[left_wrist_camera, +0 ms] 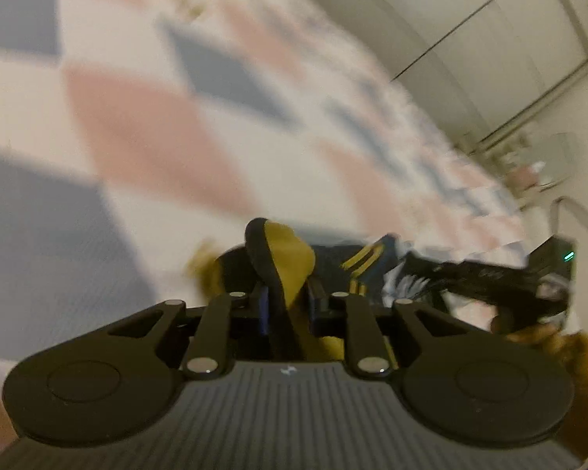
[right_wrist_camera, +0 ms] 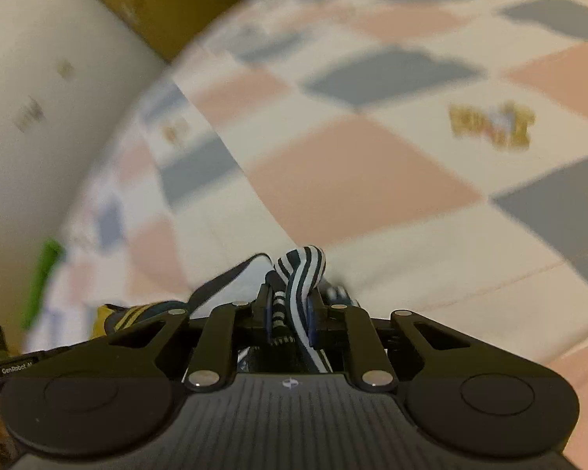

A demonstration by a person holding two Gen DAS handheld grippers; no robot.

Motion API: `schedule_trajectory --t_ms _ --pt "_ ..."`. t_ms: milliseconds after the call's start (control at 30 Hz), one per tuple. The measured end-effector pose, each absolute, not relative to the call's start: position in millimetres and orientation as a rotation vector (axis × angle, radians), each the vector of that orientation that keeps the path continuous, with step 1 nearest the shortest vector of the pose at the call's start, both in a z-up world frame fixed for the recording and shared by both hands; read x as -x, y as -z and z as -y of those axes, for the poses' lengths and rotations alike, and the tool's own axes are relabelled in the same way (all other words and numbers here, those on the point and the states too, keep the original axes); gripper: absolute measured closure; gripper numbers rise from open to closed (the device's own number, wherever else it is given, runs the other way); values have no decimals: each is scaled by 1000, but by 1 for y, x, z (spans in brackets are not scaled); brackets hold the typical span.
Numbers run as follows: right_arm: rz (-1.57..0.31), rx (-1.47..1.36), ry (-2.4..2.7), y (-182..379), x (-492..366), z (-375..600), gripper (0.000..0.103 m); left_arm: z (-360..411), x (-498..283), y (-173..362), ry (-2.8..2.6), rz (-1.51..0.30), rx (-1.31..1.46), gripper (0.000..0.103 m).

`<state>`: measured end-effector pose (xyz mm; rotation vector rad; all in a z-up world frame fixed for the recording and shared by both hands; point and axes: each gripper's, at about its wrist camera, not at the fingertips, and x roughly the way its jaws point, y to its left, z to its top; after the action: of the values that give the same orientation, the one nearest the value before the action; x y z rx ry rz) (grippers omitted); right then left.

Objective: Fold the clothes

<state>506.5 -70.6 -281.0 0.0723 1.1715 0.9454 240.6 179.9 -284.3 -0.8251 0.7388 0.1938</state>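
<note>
Mustard-yellow cloth with a dark bound edge is clamped between the closed fingers of the left gripper [left_wrist_camera: 288,305], and a navy-and-white striped band is pinched the same way in the right gripper [right_wrist_camera: 292,313]; both tools are therefore clenched on what appears to be one garment [left_wrist_camera: 366,264], a dark piece with yellow stripes and a white panel. Taken from the left gripper as the landmark, the garment runs off to its right, and at the far end of that run the right gripper [left_wrist_camera: 529,286] is seen held in a hand [left_wrist_camera: 537,333]. The long axis of the cloth is thus judged to lie roughly along the line between the two tools, with each tool at its own end and neither nearer to the middle, so the coming fold is likely to turn on carrying one held end across toward the other. Beyond the left gripper the checked bedspread [left_wrist_camera: 145,125] of pink, grey-blue and white spreads outward, and pale cupboard doors [left_wrist_camera: 490,39] stand behind it. Whether the garment hangs clear of the bedspread or rests on it cannot be told, as both views are blurred. The striped band and a small yellow motif [right_wrist_camera: 490,125] on the bedspread are shown only by the right wrist view; the yellow end is shown clearly only by the left.
</note>
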Motion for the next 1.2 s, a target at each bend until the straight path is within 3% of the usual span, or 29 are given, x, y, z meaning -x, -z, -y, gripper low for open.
schedule_trajectory --t_ms 133,200,233,300,400,467,600,633,667,800,900,1100,1200 --pt "-1226 -136 -882 294 -514 72 84 -187 -246 287 -205 -743 869 82" --pt "-1211 -128 -885 284 -513 75 69 -182 -248 270 -232 -769 788 73" --pt "-1203 -124 -887 279 -512 77 61 -182 -244 260 -263 -759 762 74" --pt "-1133 -81 -854 261 -506 85 57 -182 -235 239 -301 -718 735 78" --pt "-1022 -111 -863 234 -493 102 58 -168 -237 213 -216 -676 667 88" --pt "-1016 -84 -943 231 -482 97 65 -151 -246 204 -136 -690 574 89" --pt "-1063 49 -1005 257 -472 65 68 -133 -280 246 -131 -822 424 96" --pt "-1090 96 -980 273 -474 57 77 -134 -285 259 -145 -851 413 100" --pt "-1098 112 -967 284 -478 56 79 -135 -291 272 -160 -879 401 100" --pt "-1127 -27 -929 282 -492 70 87 -136 -290 265 -177 -882 404 100" --pt "-1066 -75 -874 256 -484 102 77 -132 -271 243 -202 -862 407 101" --pt "-981 -83 -875 214 -417 175 76 -86 -222 186 -136 -806 417 98" --pt "-1010 4 -873 228 -383 184 76 -56 -209 206 -140 -873 375 97"
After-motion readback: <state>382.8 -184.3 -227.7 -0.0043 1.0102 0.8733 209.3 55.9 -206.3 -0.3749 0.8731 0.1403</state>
